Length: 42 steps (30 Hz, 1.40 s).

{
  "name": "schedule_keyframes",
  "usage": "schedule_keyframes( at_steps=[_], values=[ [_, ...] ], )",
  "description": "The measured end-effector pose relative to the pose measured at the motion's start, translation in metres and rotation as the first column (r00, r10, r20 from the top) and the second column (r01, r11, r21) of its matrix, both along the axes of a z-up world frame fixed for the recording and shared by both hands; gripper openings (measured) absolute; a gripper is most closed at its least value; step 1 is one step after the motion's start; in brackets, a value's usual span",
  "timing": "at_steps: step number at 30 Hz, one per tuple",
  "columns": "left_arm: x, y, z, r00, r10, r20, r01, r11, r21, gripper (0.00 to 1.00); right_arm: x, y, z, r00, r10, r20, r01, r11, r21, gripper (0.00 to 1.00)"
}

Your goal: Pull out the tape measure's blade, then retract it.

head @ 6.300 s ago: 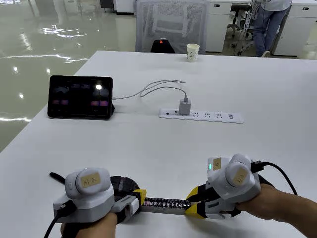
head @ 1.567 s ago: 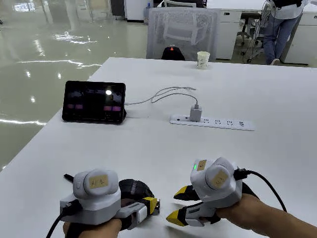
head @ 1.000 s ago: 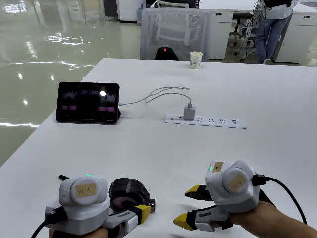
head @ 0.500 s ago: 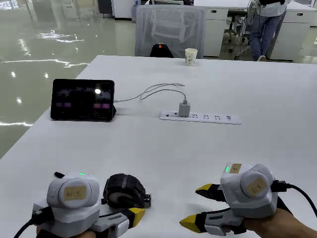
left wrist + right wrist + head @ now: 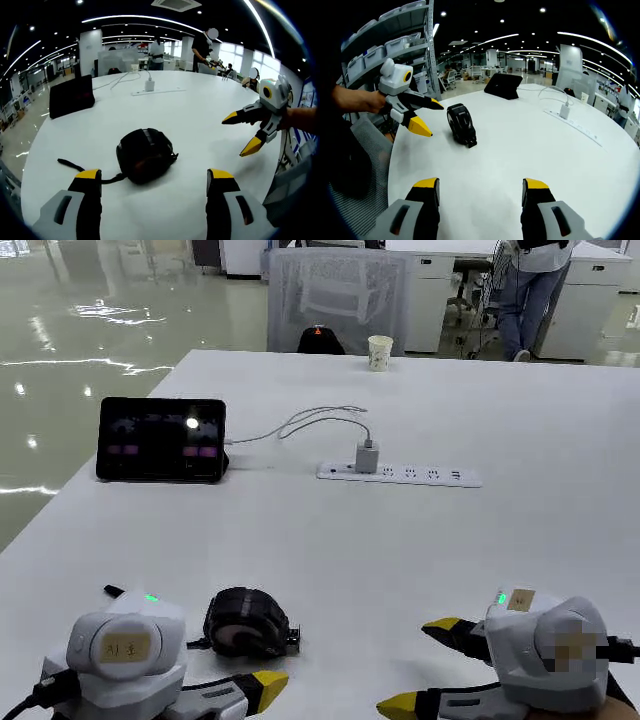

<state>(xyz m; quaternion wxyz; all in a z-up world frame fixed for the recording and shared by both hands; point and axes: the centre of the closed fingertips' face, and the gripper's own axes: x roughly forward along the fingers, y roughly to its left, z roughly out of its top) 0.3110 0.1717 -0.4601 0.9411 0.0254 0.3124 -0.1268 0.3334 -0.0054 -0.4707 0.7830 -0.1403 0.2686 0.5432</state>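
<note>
left gripper (image 5: 262,686): head view's bottom edge is cutting it off
right gripper (image 5: 418,664): its label (image 5: 575,650) is showing blurred, unreadable

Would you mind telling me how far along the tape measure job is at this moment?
Done: the blade, out between the grippers seconds ago, is back inside the tape measure, which lies on the table. In hand: nothing; the left gripper and right gripper are both open and clear of it. Left: seemingly nothing, since the pull and the retract both look complete.
</note>
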Motion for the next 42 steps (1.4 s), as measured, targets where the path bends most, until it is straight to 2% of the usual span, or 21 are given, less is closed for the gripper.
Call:
schedule_keyframes(
  at_steps=[7, 11, 18, 30, 35, 42],
  values=[
    [-0.009, -0.002, 0.002, 0.999, -0.044, 0.013, 0.045, 0.999, -0.011, 0.86, -0.004, -0.015, 0.002, 0.999, -0.045, 0.012, 0.045, 0.999, 0.007, 0.73],
    [-0.011, -0.003, 0.005, 0.997, -0.064, 0.041, 0.066, 0.998, -0.025, 0.93, -0.005, -0.022, 0.003, 0.997, -0.077, 0.024, 0.077, 0.997, 0.015, 0.8],
    [-0.018, -0.004, 0.009, 0.993, -0.101, 0.058, 0.102, 0.995, -0.018, 0.97, -0.008, -0.03, 0.005, 0.993, -0.114, 0.032, 0.113, 0.993, 0.032, 0.91],
    [-0.028, -0.009, 0.009, 0.984, -0.162, 0.078, 0.164, 0.986, -0.014, 0.99, -0.015, -0.041, 0.007, 0.99, -0.134, 0.039, 0.132, 0.99, 0.053, 0.99],
    [-0.03, -0.013, 0.01, 0.982, -0.171, 0.083, 0.174, 0.984, -0.023, 0.99, -0.018, -0.045, 0.005, 0.99, -0.138, 0.039, 0.136, 0.989, 0.052, 0.99],
    [-0.032, -0.017, 0.012, 0.977, -0.192, 0.091, 0.195, 0.98, -0.029, 0.99, -0.021, -0.049, 0.01, 0.986, -0.154, 0.06, 0.15, 0.986, 0.073, 0.99]
  ],
)
